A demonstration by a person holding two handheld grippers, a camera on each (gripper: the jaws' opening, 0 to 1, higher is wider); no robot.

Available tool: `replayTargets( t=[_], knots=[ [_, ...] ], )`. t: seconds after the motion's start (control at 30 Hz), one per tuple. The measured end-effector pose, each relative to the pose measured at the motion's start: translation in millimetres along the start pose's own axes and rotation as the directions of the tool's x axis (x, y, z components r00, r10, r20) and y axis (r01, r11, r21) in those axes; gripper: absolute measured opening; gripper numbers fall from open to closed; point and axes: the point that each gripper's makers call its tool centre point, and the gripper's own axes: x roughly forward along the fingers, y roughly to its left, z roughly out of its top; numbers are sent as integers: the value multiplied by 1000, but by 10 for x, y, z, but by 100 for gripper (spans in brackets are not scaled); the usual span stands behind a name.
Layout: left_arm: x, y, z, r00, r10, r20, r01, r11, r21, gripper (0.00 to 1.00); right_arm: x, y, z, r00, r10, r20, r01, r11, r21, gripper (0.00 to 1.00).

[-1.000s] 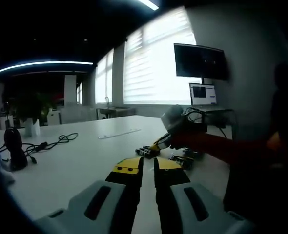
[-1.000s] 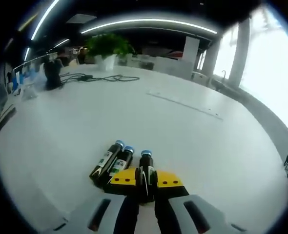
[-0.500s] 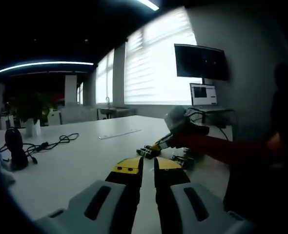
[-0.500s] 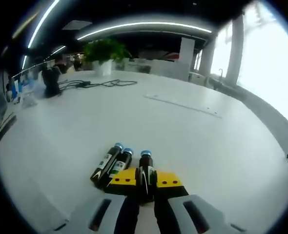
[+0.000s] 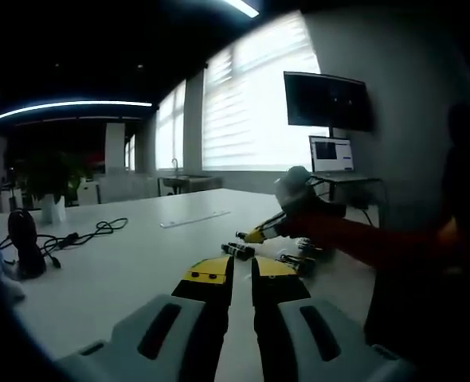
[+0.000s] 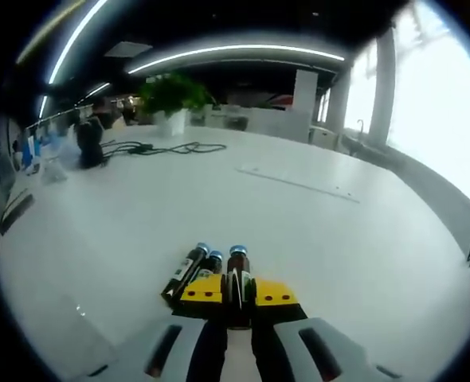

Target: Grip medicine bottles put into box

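White table (image 6: 338,239); right gripper (image 6: 238,292) clamps bottle (image 6: 236,270).

We are looking at an open-plan office. A long white table (image 6: 315,239) is stretching away under curved strip lights (image 6: 235,52) running along a dark ceiling. Tall windows with white blinds (image 5: 251,119) are letting in daylight beside a dark wall-mounted screen (image 5: 327,100), and a lit monitor (image 5: 331,153) is glowing below it. A black cable (image 5: 84,232) is trailing across the tabletop, a potted green plant (image 6: 171,95) is standing at the far end, and desks are showing beyond it.
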Motion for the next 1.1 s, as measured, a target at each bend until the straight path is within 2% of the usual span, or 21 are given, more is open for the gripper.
replayTargets(
  t=[0.57, 0.83, 1.1],
  knots=[
    [0, -13, 12, 1000, -4, 2, 4, 1000, 0, 3, -263, 149, 199, 997, 40, 72, -40, 999, -4, 6],
    [2, -17, 7, 1000, -5, 2, 5, 1000, -2, 3, -492, 349, 279, 992, 67, 109, -64, 998, -25, 6],
    [-3, -18, 15, 1000, -7, 4, 7, 1000, -5, 3, -644, 551, 264, 988, 94, 121, -90, 995, -39, 6]
  ],
)
